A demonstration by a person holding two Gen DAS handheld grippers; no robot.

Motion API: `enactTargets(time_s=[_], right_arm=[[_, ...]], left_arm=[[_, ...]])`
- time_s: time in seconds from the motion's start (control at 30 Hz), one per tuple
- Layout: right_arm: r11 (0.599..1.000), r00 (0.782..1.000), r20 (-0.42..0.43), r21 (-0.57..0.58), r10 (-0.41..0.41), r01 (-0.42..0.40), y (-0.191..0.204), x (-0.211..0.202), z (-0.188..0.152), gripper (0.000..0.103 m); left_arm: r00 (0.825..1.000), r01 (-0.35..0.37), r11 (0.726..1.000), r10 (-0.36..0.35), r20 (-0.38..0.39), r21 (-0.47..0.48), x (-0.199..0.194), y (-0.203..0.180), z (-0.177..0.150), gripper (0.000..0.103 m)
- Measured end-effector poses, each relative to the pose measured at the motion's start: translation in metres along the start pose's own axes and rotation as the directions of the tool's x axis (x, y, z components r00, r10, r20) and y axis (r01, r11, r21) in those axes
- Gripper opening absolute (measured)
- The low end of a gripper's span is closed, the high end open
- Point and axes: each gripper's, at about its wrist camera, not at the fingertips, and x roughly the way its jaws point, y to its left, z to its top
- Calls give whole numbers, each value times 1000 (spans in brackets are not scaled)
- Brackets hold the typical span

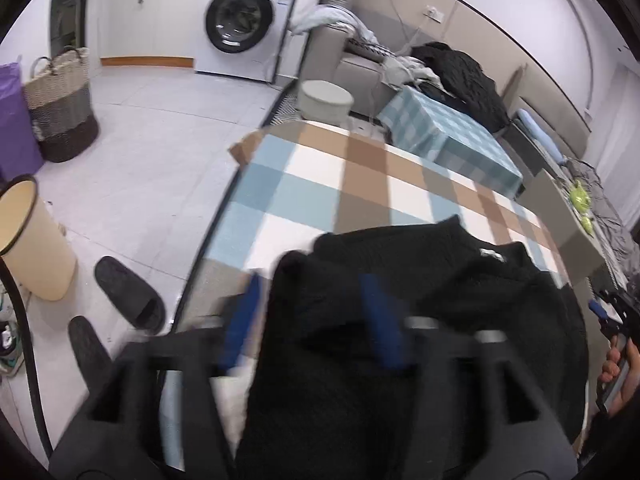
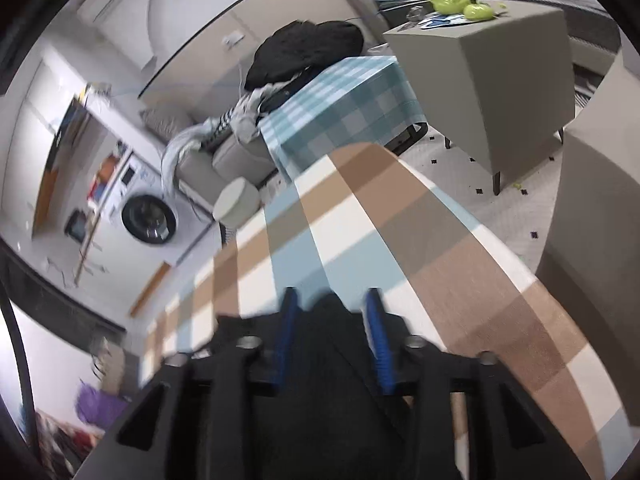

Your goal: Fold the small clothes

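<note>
A black fuzzy garment (image 1: 432, 288) with a white neck label lies bunched on the checked blue, brown and white tablecloth (image 1: 320, 176). My left gripper (image 1: 314, 284) hangs over the garment's left edge, its blue fingers (image 1: 380, 320) spread wide with cloth between them. My right gripper (image 2: 332, 300) is over the near part of the table, its blue fingers (image 2: 376, 332) apart with black cloth (image 2: 328, 360) between them. The right gripper also shows at the far right edge of the left wrist view (image 1: 616, 316), held in a hand.
A teal checked cloth (image 1: 444, 136) covers a low table beyond, with dark clothes piled on a sofa (image 1: 460, 68). A grey side table (image 2: 488, 72) stands to the right. On the floor at left are slippers (image 1: 128, 292), a cream bin (image 1: 32, 240), a woven basket (image 1: 60, 108) and a washing machine (image 1: 248, 20).
</note>
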Motion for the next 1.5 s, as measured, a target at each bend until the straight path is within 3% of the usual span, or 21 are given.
enactTargets(time_s=[0.07, 0.3, 0.4, 0.63, 0.67, 0.7, 0.8, 0.83, 0.9, 0.97, 1.07, 1.27, 1.43, 1.47, 1.5], right_arm=[[1000, 1000, -15, -11, 0, 0, -7, -2, -6, 45], [995, 996, -71, -93, -49, 42, -12, 2, -28, 55], [992, 995, -81, -116, -60, 50, -10, 6, -30, 61], [979, 989, -112, -189, -98, 76, 11, 43, -27, 62], [971, 988, -101, -221, -114, 89, 17, 47, -28, 60], [963, 988, -79, -247, -134, 111, 22, 50, -29, 52], [936, 990, -52, -337, -129, 104, 35, 50, -32, 11], [926, 993, -25, -365, -115, 98, 39, 46, -32, 6], [935, 996, 69, -346, -52, 73, 38, 25, -28, 5], [962, 985, 149, -244, -92, 127, 24, 10, -15, 5], [978, 988, 96, -159, -123, 137, 11, 18, -7, 5], [978, 990, 48, -157, -134, 140, 13, 30, -12, 6], [976, 992, 36, -177, -122, 127, 14, 28, -14, 6], [976, 992, 34, -180, -122, 126, 13, 28, -14, 6], [974, 992, 32, -186, -124, 127, 13, 27, -16, 6]], left_arm=[[999, 12, 1000, -12, 36, -20, -7, 8, -2, 72], [999, 37, 999, -38, -36, -22, -10, 19, -17, 72], [998, 55, 998, -56, -34, -28, -17, 23, -24, 72], [997, 35, 999, -36, -63, -8, -28, 27, -43, 72], [997, 35, 999, -34, -68, 3, -29, 26, -46, 72], [997, 37, 999, -36, -73, 5, -30, 26, -48, 72], [995, 59, 998, -57, -76, 30, -31, 23, -56, 72], [995, 62, 997, -58, -86, 46, -29, 21, -57, 72], [994, 57, 994, -48, -98, 89, -25, 12, -59, 72], [993, 65, 990, -52, -105, 125, -21, 4, -58, 72], [992, 53, 984, -33, -119, 171, -10, -7, -52, 72], [991, 44, 984, -20, -135, 174, 10, -14, -33, 72], [995, 35, 989, -21, -96, 145, 27, -13, -10, 71], [996, 35, 989, -22, -86, 144, 31, -14, -7, 60], [997, 30, 989, -19, -80, 141, 36, -13, -4, 40]])
